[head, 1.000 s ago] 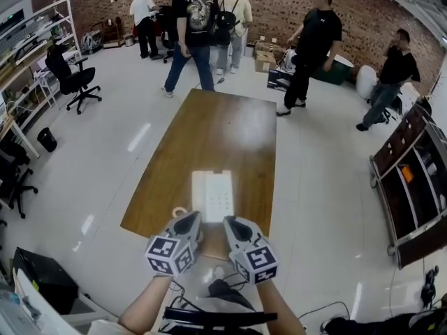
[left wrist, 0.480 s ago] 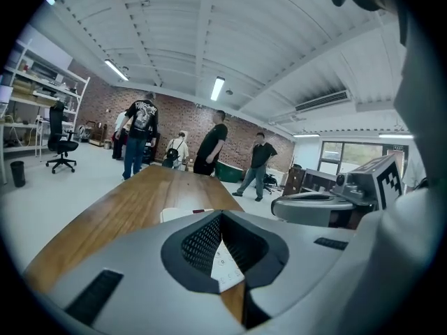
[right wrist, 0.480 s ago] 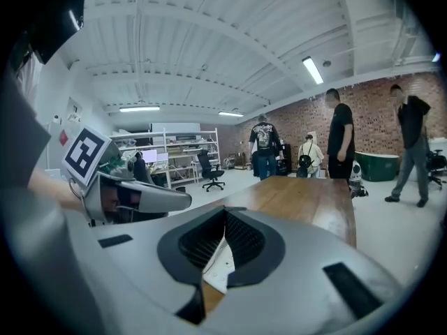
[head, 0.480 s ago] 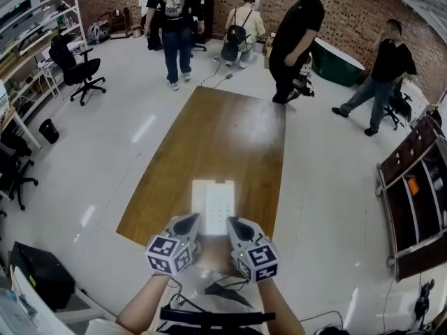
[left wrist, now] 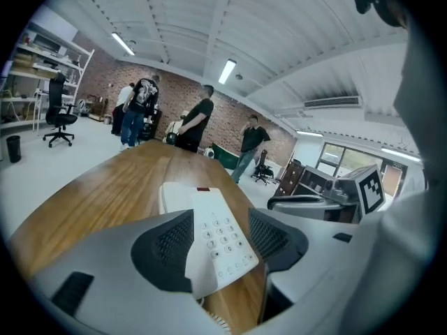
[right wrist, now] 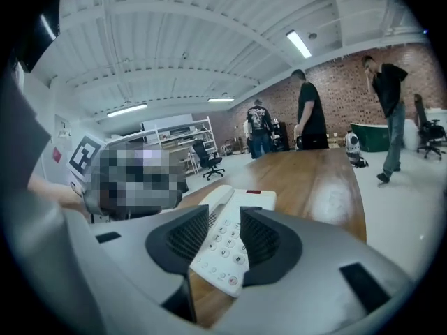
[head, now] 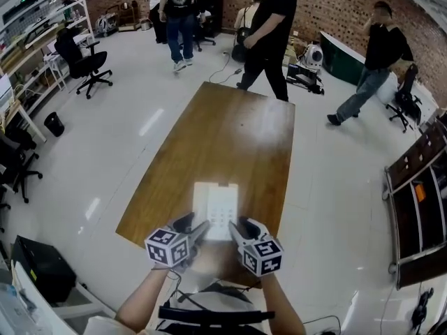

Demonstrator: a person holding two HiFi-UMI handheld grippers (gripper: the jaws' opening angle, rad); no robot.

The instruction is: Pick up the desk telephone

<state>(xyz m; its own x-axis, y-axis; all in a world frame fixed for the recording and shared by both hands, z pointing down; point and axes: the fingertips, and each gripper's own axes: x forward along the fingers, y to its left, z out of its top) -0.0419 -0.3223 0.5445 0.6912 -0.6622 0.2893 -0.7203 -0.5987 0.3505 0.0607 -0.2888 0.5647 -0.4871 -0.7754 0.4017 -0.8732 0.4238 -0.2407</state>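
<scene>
- Two hand-held tools in play, left gripper [head: 193, 227] and right gripper [head: 241, 227], side by side and low over the near end of a wooden tabletop [head: 230, 131].
- White desk telephone [head: 216, 210] lies flat on the tabletop close to that near end. The handset runs along its left side, the keypad is to the right, and a small red mark sits at its far edge.
- Fingers of the left gripper are released and have just been opening. The left gripper view shows the telephone's near end in the gap between the pads, with neither pad pressing on it.
- Fingers of the right gripper are likewise released and have just been opening. The right gripper view shows the keypad's near corner between the pads, with no squeeze visible.
- Both point forward along the telephone and slightly down, with their tips at its near edge in the head view.
- Beyond the far end, several people [head: 269, 26] stand on a pale floor [head: 140, 103].
- An office chair [head: 87, 65] sits far left by shelving [head: 35, 40], with a brick wall [head: 335, 5] behind.
</scene>
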